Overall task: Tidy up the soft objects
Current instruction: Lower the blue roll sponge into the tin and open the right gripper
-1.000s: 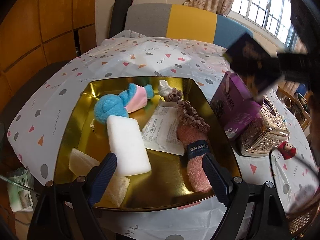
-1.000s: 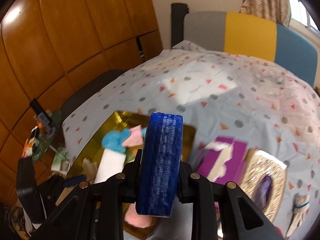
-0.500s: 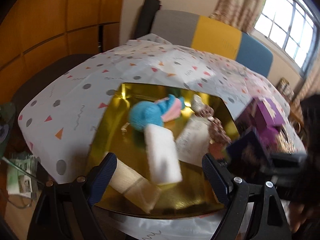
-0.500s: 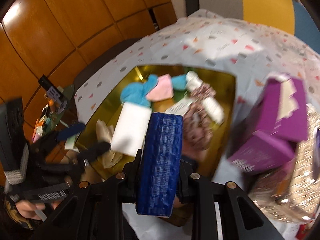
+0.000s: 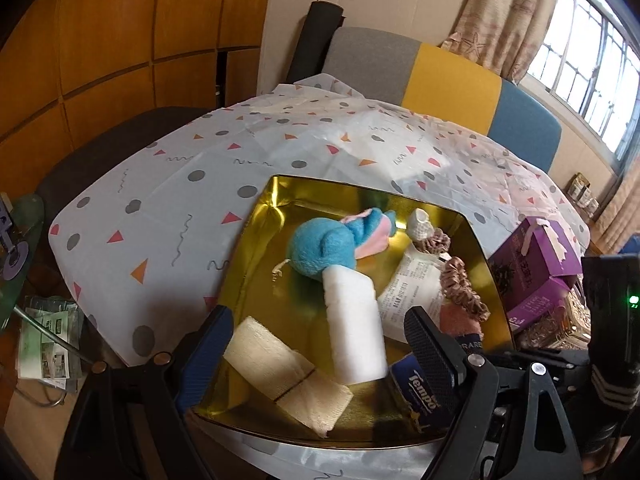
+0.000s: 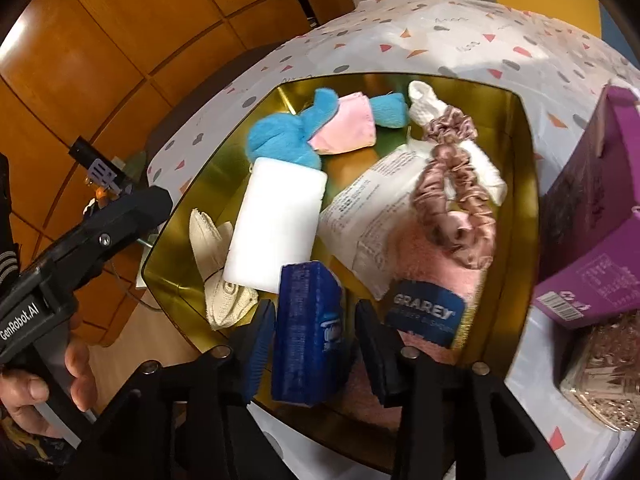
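Wood panelling backs your patterned tablecloth [image 5: 168, 184] and gold tray [image 6: 524, 184]; your right tongs [image 6: 316, 332] stand released around the blue tissue pack [image 6: 308, 332]; your left tongs [image 5: 320, 340] gape over a sponge [image 5: 354, 328].

A home living room: behind the worktop [image 5: 304, 148] with its patterned cloth stand a colour-block sofa [image 5: 444, 76], wood-panelled wall [image 5: 120, 40], and curtained window [image 5: 592, 52].
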{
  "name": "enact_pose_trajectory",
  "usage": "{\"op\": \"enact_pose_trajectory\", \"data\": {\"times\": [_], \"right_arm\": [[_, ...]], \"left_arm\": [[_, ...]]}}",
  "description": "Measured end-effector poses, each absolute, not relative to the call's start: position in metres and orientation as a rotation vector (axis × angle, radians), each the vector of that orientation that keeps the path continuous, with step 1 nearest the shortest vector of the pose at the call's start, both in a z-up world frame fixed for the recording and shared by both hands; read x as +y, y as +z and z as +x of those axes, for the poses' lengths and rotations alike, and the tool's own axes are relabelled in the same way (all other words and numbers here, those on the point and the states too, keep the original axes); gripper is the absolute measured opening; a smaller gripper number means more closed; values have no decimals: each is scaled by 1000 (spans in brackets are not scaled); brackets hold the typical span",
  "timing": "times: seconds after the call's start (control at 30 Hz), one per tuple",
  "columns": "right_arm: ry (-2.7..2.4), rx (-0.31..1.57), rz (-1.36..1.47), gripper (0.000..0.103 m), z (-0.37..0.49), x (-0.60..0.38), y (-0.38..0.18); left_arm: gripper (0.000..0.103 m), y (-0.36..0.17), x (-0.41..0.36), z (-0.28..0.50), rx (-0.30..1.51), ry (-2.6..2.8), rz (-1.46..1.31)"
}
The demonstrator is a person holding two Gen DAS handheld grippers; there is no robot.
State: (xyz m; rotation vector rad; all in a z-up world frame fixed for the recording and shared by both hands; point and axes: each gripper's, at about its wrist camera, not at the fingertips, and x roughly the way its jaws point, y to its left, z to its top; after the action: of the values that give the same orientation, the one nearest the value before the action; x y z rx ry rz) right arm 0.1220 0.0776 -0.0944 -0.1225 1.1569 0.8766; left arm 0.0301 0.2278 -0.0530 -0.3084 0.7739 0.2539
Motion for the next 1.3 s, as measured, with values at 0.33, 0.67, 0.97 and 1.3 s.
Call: {"op": "enact_pose_trajectory", "data": {"times": [0.33, 0.67, 0.97, 1.3], "right_arm": [[809, 1073, -99, 42, 117, 42, -72], [727, 1000, -123, 42, 106, -5, -56], [593, 956, -49, 42, 113, -81, -41], [337, 905, 103, 42, 130, -196, -28]], "left_arm": [[88, -44, 199, 33, 767, 190, -249], [88, -39, 172, 33, 770, 131, -191], [88, -36, 147, 34, 773, 76, -140], [88, -27, 105, 34, 757, -42, -59]]}}
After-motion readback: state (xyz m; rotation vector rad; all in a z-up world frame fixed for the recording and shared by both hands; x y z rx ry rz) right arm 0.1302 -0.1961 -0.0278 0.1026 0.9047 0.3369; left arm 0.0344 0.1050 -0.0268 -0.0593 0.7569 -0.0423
